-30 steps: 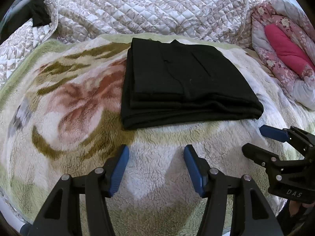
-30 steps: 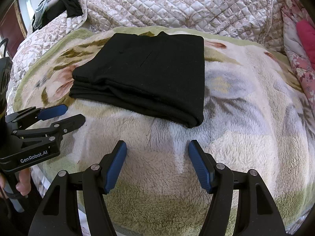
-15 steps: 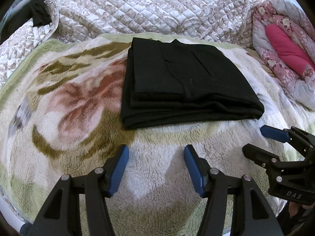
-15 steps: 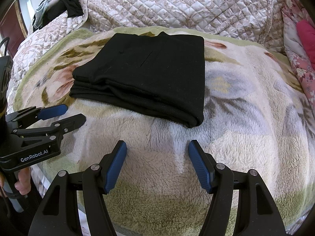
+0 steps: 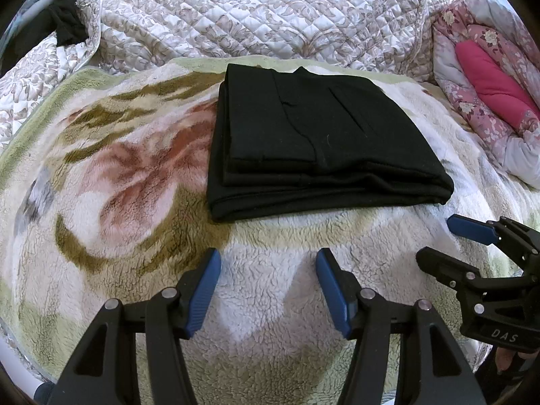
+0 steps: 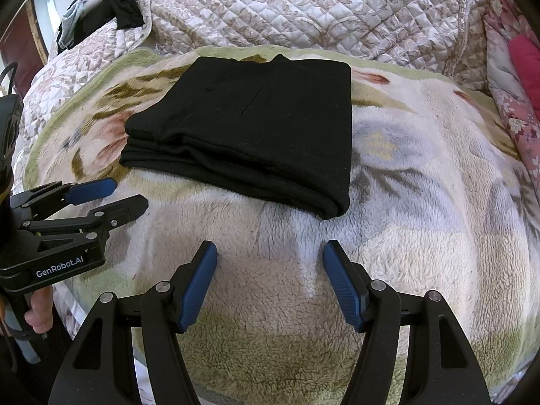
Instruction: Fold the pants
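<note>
nothing moved; folded pants (image 5: 314, 138) lie crosswise, both claws (image 5: 268, 287) (image 6: 270, 280) apart, empty.

Bed (image 5: 236, 10) with quilted cover. On top, fleece floral blanket (image 5: 118, 185). Folded black pants (image 5: 314, 141) on blanket.

fleece blanket (image 5: 141, 209): cream with green, brown and red floral print, spread over the bed | quilted bedspread (image 5: 256, 13): pale, leaf pattern, bunched behind blanket | pink floral quilt (image 5: 479, 77): rolled at right, bright pink lining showing | dark clothes (image 6: 101, 10): heaped at far left corner
</note>
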